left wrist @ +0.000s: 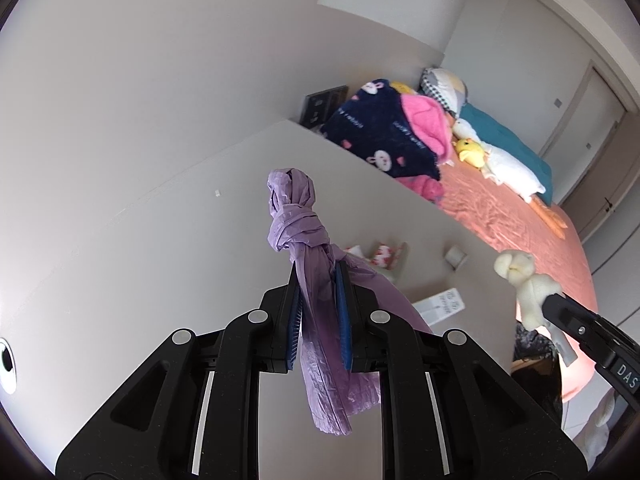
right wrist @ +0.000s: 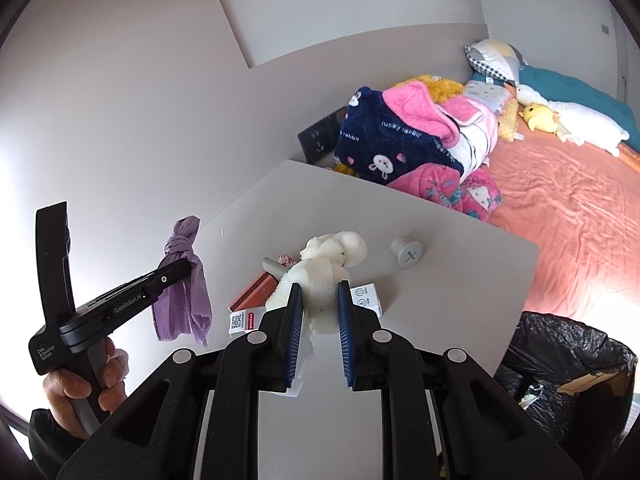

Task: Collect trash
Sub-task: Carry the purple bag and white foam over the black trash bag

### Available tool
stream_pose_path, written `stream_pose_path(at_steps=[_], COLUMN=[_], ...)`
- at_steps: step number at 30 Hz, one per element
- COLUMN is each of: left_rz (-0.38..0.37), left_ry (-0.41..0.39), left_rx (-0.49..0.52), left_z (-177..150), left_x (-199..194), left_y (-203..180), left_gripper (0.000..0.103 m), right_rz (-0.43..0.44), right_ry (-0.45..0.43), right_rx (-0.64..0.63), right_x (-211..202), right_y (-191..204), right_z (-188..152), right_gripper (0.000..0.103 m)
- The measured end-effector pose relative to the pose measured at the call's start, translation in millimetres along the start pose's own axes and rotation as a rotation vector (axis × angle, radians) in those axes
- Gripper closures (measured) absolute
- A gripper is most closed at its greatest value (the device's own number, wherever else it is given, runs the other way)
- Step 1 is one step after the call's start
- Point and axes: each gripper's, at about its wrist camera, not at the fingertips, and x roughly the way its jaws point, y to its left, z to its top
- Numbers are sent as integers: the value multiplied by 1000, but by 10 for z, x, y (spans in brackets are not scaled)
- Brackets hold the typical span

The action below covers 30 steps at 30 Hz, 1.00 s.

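Purple bag (left wrist: 316, 280) clamped in left hand-held gripper (left wrist: 318, 276) — knot above

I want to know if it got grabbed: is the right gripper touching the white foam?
Touching. In the right wrist view the right gripper has the white foam squeezed between both blue pads.

Right gripper (right wrist: 319, 300) clamps white foam (right wrist: 324, 272) above the grey table (right wrist: 460, 300). Left gripper (right wrist: 188, 270) grips a knotted purple bag (right wrist: 182, 296), held clear of the table edge. Grey plug (right wrist: 407, 257) and small cartons (right wrist: 366, 298) lie on the table. Black-lined bin (right wrist: 568, 360) stands beside it.
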Motion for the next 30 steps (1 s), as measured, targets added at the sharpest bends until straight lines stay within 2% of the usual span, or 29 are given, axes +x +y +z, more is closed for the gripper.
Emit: stream_pose_path(at_steps=[13, 30], left_rz=[-102, -223], left_ry=[-10, 41], left_rx=[137, 276], left_z=[-53, -245], left_x=[-164, -54], left_y=[-749, -1617], left_gripper=[88, 88], right_rz=[-35, -134], right_ry=[-80, -136], right_rx=[47, 157], right_x=[-526, -1070], right_y=[-300, -931], right_z=[-97, -316], right_gripper=[84, 84])
